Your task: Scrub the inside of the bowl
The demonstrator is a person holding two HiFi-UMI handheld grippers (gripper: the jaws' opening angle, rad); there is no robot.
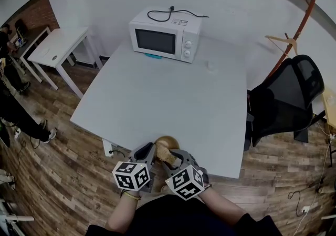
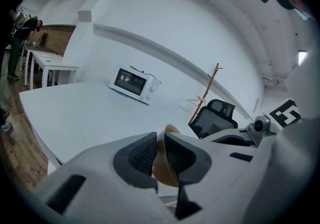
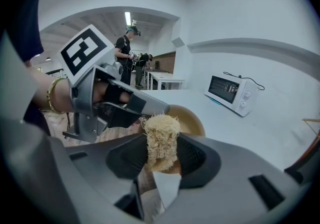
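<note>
On the left, the left gripper [image 2: 159, 154] has its fingers nearly shut, pinching the thin rim of the tan bowl [image 1: 168, 141], which is at the near edge of the white table [image 1: 157, 88], right in front of the person. Next to it, the right gripper [image 3: 162, 155] squeezes a fuzzy, straw-coloured scrubber [image 3: 161, 135] between its part-open fingers, right at the bowl's mouth. I think the scrubbing is just starting: the scrubber must push inside and rub round and round while the left side holds the bowl tight.
</note>
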